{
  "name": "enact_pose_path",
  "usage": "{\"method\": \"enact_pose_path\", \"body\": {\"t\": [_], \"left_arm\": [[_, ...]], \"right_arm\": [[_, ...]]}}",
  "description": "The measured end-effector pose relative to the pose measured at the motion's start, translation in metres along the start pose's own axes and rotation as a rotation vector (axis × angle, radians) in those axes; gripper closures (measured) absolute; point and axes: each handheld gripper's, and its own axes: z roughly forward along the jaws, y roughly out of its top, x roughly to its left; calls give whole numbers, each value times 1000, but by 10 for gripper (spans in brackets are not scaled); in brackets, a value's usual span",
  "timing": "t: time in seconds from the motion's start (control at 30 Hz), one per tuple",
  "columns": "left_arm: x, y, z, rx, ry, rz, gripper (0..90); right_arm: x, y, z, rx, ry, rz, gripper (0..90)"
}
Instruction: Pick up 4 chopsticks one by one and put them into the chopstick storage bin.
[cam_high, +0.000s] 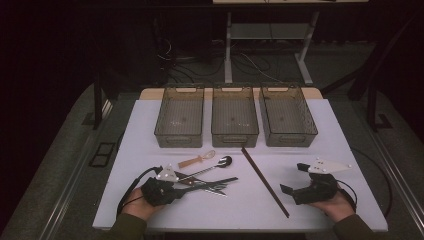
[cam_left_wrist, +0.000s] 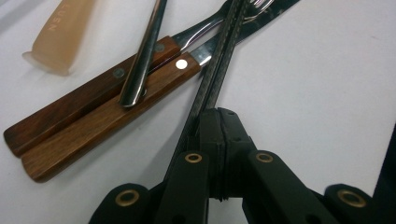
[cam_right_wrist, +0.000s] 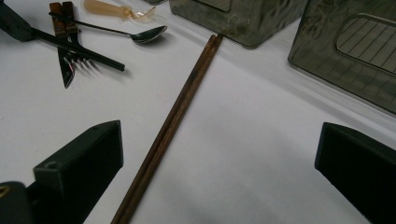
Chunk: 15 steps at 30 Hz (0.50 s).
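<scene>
My left gripper is shut on a pair of black chopsticks, which lie across a wooden-handled knife and fork at the table's front left. A steel spoon rests over those handles. Beside them lies a translucent orange spoon. My right gripper stands open at the front right, nothing between its jaws. Brown chopsticks lie diagonally just to its left.
Three empty smoky-clear bins stand in a row along the back of the white table top. The bins' corners rise ahead in the right gripper view. Dark floor surrounds the table.
</scene>
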Motion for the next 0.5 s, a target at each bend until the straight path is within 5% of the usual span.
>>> {"method": "enact_pose_path", "body": {"t": [0.23, 0.5], "left_arm": [[-1, 1, -5, -54, -32, 2, 863], [5, 2, -14, -149, -19, -9, 755]], "right_arm": [[0, 0, 0, 0, 1, 0, 8], [0, 0, 0, 4, 2, 2, 8]]}}
